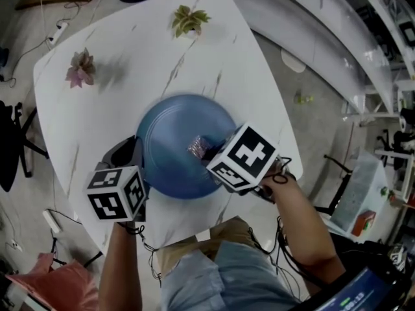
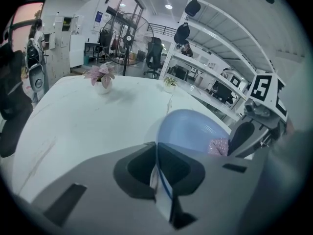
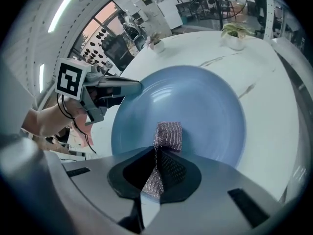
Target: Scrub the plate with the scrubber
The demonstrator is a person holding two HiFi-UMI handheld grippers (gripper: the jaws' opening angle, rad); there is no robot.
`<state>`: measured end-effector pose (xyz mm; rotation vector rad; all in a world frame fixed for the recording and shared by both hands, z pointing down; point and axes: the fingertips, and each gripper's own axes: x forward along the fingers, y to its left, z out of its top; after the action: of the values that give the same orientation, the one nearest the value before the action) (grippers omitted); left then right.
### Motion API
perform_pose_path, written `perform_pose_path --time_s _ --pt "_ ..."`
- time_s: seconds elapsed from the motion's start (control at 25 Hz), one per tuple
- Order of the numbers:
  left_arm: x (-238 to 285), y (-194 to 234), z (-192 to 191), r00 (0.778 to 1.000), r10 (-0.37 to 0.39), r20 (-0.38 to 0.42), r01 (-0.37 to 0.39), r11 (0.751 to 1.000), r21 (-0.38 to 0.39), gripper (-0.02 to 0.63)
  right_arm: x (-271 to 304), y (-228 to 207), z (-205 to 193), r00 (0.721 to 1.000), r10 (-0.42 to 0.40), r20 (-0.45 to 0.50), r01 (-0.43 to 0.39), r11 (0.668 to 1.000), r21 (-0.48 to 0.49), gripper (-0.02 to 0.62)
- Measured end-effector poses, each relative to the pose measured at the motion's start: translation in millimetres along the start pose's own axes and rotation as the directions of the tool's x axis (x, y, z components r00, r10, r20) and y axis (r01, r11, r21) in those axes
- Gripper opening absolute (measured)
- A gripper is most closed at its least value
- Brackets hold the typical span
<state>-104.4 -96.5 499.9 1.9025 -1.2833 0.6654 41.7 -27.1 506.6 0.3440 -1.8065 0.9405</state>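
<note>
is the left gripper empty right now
No, the left gripper view shows the left gripper shut on the rim of the blue plate, whose edge runs between its jaws.

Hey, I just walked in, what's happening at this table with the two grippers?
A person holds a two-jaw gripper in each hand over a white table. The left gripper has its jaws shut on the left rim of a blue plate, apparently steadying it. The right gripper grips a metallic mesh scrubber, whose free end lies against the plate's inner surface. A pink-leaved plant and a green plant stand at the table's far side, apart from the plate.
</note>
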Motion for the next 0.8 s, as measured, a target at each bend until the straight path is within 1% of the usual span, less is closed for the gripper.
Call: perform_pose_path --time_s 0.2,0.36,0.6,0.8 --pt "0 -2 1 1.000 -0.003 0.001 0.003 1.000 -0.008 0.017 -13 -26 8 0.999 -0.039 0.026 0.038 0.999 0.030 0.041" --pt "1 -2 1 1.000 -0.008 0.002 0.008 1.000 -0.012 0.017 -16 -39 21 0.998 -0.054 0.023 0.054 0.998 0.020 0.041" --pt "2 -3 1 1.000 -0.016 0.001 0.016 1.000 -0.021 0.017 -13 -45 49 0.999 -0.051 0.011 0.051 0.998 -0.025 0.041" --pt "3 -4 0 1.000 -0.017 0.007 0.017 0.999 -0.031 0.017 -3 -34 74 1.000 -0.026 -0.002 0.026 0.995 -0.092 0.041"
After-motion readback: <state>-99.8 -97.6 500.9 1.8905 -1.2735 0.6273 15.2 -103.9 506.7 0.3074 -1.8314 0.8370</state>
